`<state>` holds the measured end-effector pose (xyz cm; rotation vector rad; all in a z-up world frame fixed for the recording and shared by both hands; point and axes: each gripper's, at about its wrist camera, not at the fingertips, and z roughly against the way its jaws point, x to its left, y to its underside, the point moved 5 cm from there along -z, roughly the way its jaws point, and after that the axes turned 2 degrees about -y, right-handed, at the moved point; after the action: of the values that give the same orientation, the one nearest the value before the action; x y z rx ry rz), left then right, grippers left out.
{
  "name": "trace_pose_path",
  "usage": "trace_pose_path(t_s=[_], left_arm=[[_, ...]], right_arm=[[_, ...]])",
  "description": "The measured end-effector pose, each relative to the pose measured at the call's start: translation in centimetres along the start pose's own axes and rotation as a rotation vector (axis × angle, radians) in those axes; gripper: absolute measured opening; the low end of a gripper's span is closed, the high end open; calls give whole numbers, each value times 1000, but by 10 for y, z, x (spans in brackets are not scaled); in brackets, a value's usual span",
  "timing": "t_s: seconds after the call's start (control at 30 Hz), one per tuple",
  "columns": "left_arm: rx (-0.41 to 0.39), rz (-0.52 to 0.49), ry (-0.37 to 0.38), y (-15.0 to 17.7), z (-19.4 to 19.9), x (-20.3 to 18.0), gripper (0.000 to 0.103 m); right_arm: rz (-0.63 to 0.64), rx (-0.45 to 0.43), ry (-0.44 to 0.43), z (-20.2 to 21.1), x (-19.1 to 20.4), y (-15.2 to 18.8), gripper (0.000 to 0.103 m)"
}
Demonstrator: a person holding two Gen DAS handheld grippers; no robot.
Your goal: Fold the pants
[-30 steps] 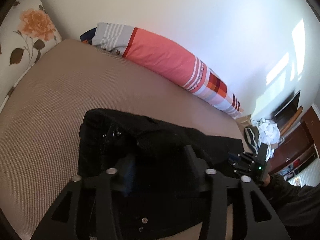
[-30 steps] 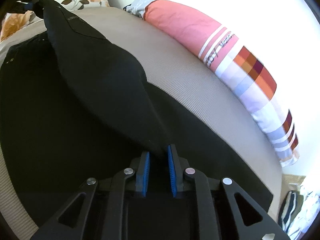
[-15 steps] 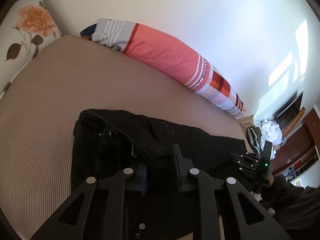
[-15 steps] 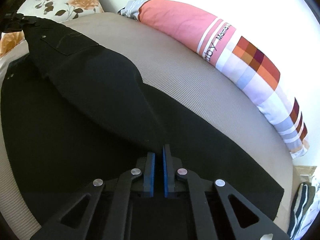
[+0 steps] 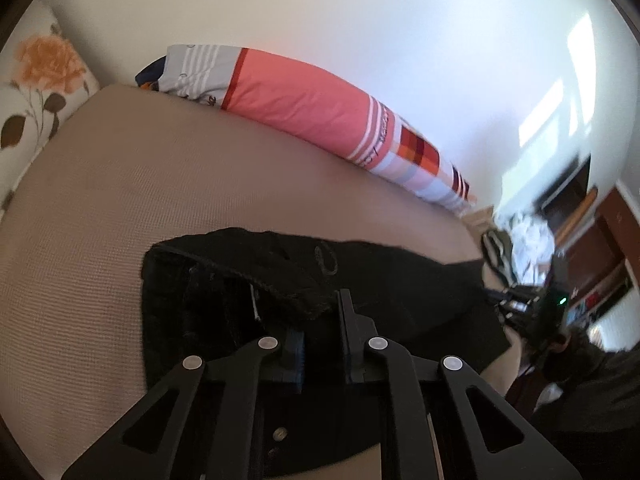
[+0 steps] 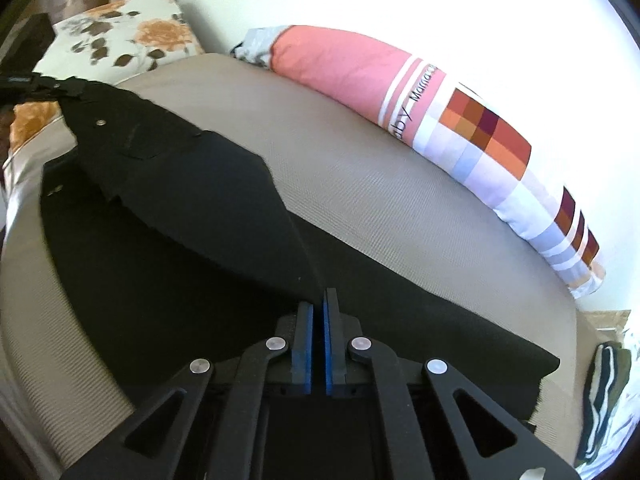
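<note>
Holding both tools low over the taupe ribbed mattress [image 5: 132,184], I see the black cotton pants [image 5: 392,292] spread across it, nearer to me than the long pink bolster pillow with the checked end [image 5: 316,116] that lies along the white wall. My left gripper [image 5: 320,328] has its tongs clamped on a raised fold of the waistband, which bunches up between the fingers. My right gripper [image 6: 317,332] has its blue pads [image 6: 303,344] drawn nearly together on a lifted edge of one pant leg, and a dark flap of the pants [image 6: 192,184] runs from there up toward the flowered cushion [image 6: 120,36] at the bolster's far end. Beyond the bolster's checked end, off the mattress, lies a heap of striped clothes [image 6: 604,396].
</note>
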<state>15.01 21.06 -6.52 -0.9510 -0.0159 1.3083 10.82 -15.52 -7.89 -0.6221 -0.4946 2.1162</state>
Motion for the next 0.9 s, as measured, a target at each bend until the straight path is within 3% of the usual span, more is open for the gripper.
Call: trace_pose_path(t_s=[0.1, 0.3, 0.5, 0.6, 0.63, 0.7, 0.73, 0.77, 0.9], left_arm=[[51, -45, -47, 9, 2, 8, 13], [156, -42, -146, 41, -9, 43, 13], [185, -18, -183, 60, -16, 57, 14], [183, 8, -184, 59, -11, 56, 18], [189, 17, -182, 59, -9, 55, 20], [181, 39, -213, 57, 2, 54, 36], [173, 45, -237, 55, 6, 54, 57], [154, 56, -266, 54, 13, 56, 70], [76, 187, -220, 51, 44, 58, 70]], right_arm=[[23, 21, -23, 10, 16, 10, 2], [10, 101, -112, 0, 52, 45, 2], [35, 199, -131, -28, 74, 74, 3], [56, 202, -115, -31, 76, 74, 3], [57, 206, -113, -32, 77, 73, 3], [54, 204, -112, -32, 76, 72, 4], [47, 204, -116, -32, 76, 72, 4], [42, 202, -118, -32, 76, 72, 4], [33, 189, -115, -35, 74, 70, 4]])
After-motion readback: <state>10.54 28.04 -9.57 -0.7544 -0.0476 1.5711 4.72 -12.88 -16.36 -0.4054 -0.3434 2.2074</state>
